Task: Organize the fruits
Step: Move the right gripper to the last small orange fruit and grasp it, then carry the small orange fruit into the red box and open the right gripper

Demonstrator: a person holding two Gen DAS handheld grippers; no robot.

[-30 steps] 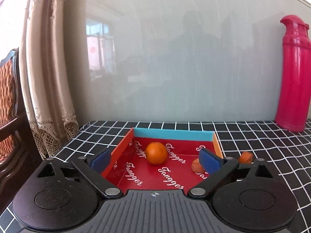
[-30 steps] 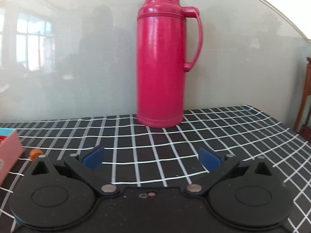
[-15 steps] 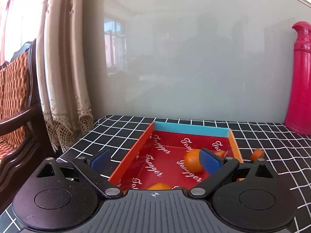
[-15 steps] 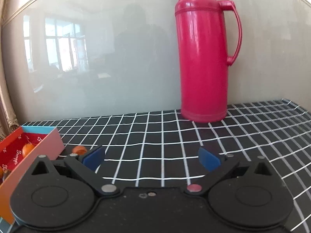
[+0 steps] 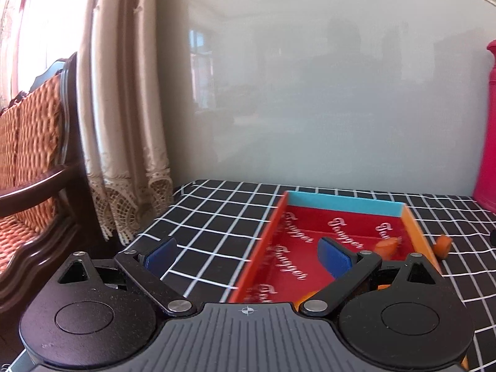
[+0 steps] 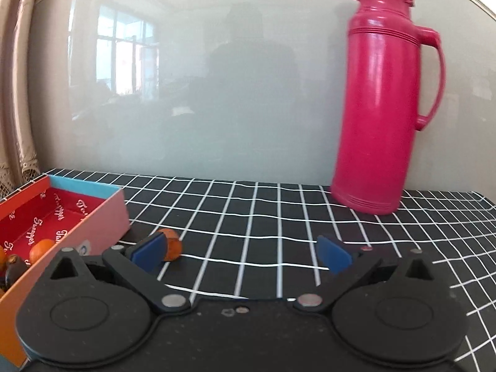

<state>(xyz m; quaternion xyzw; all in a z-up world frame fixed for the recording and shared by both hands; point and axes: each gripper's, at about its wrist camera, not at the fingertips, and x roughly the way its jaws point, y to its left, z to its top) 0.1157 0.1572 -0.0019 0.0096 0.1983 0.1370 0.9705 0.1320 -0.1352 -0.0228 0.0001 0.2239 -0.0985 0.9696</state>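
Note:
A shallow red box [image 5: 344,204] with a blue far wall lies on the checked cloth, and an orange fruit [image 5: 386,244] shows inside it behind my right finger. Another small orange fruit [image 5: 442,245] sits on the cloth just outside the box's right wall. My left gripper [image 5: 248,251] hangs open and empty above the box's left wall. In the right wrist view the same box [image 6: 93,214] is at the left with an orange fruit [image 6: 42,248] in it, and the loose fruit [image 6: 171,246] lies beside my left finger. My right gripper [image 6: 241,251] is open and empty.
A tall pink thermos flask [image 6: 384,102] stands at the back right against the glossy wall, its edge [image 5: 489,130] also in the left wrist view. A curtain [image 5: 124,108] and a wooden chair [image 5: 34,161] stand past the table's left edge.
Both grippers have swung left. The box has slid to the right in the left wrist view and entered the right wrist view. Both grippers stay open.

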